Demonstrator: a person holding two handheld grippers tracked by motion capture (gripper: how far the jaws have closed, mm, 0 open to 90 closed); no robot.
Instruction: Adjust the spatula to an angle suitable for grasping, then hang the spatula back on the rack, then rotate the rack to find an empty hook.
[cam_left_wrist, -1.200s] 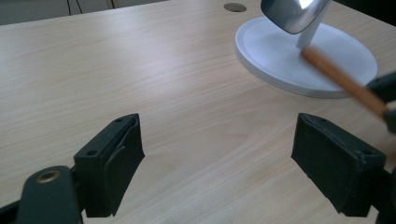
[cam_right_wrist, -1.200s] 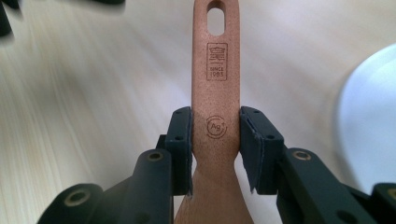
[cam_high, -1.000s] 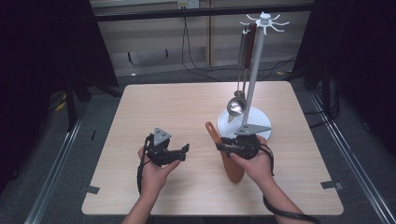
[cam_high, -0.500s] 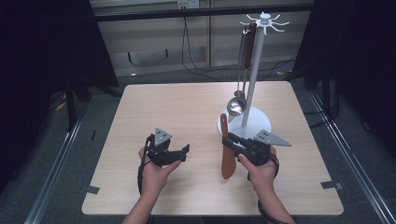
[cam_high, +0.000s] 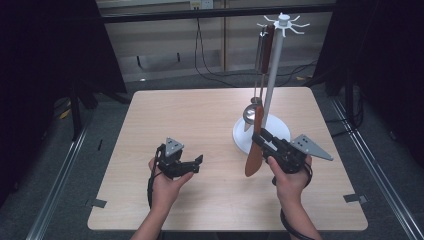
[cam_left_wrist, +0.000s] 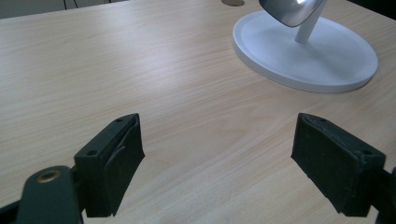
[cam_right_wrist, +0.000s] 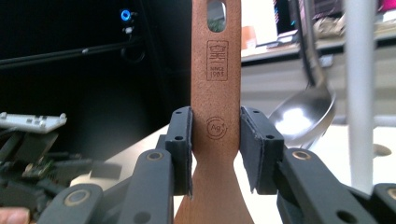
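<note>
— Right tool (cam_high: 261, 141) first: what are its black jaws doing?

— Clamped on the flat brown wooden spatula (cam_high: 255, 150) at the neck, one pad on each edge; the stamped handle with its hanging hole rises straight up between them in the right gripper view (cam_right_wrist: 216, 70).

— And where does the spatula sit?

— Held upright, blade down, just in front of the white round-based utensil stand (cam_high: 272, 80), near the hanging steel ladle (cam_high: 252, 113).

— The left tool (cam_high: 196, 164)?

— Jaws spread wide, nothing between them, low over the pale wooden bench (cam_high: 200, 120), well apart from the spatula. The stand's base (cam_left_wrist: 306, 51) lies ahead of it.
</note>
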